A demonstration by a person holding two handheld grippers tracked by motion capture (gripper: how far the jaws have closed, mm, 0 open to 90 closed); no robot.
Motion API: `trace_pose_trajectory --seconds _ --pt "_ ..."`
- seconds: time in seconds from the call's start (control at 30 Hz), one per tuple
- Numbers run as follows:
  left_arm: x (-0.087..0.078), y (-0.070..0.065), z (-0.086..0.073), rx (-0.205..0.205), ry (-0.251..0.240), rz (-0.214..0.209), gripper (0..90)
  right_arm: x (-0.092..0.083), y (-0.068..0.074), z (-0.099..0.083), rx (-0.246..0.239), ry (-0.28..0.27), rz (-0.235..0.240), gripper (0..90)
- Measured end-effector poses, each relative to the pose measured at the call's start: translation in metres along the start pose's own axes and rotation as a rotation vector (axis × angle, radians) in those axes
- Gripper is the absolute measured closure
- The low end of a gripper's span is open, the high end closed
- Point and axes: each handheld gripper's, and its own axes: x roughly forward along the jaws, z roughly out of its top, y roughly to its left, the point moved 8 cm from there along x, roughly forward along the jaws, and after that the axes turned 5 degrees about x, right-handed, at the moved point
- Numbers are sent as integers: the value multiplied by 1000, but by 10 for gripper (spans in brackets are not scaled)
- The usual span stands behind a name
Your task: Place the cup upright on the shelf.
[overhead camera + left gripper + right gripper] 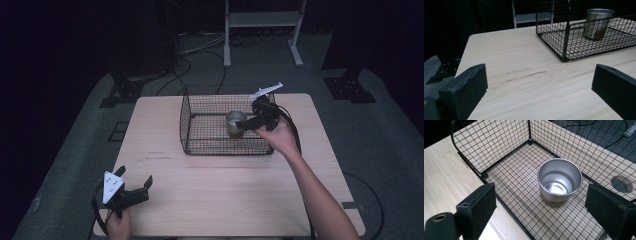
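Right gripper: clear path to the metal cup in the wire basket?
Probably yes. The right gripper hangs open just above the upright metal cup, and the wire basket has no lid. Nothing lies between the jaws and the cup.

Left hand-held gripper: held low at the person's near left, jaws spread wide apart with nothing between them. The left hand grips it from below. Right hand-held gripper: carried on an extended right forearm, jaws likewise spread wide and empty, angled downward. The right hand grips its body.
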Motion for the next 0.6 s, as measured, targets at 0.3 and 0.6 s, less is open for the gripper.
trace_pose_trajectory --seconds 0.3,0.6 --pt "2 -3 1 5 -1 -5 0 -15 3 -11 -3 -15 16 92" --pt "2 -3 1 7 0 -5 0 -32 6 -26 -18 -35 34 92"
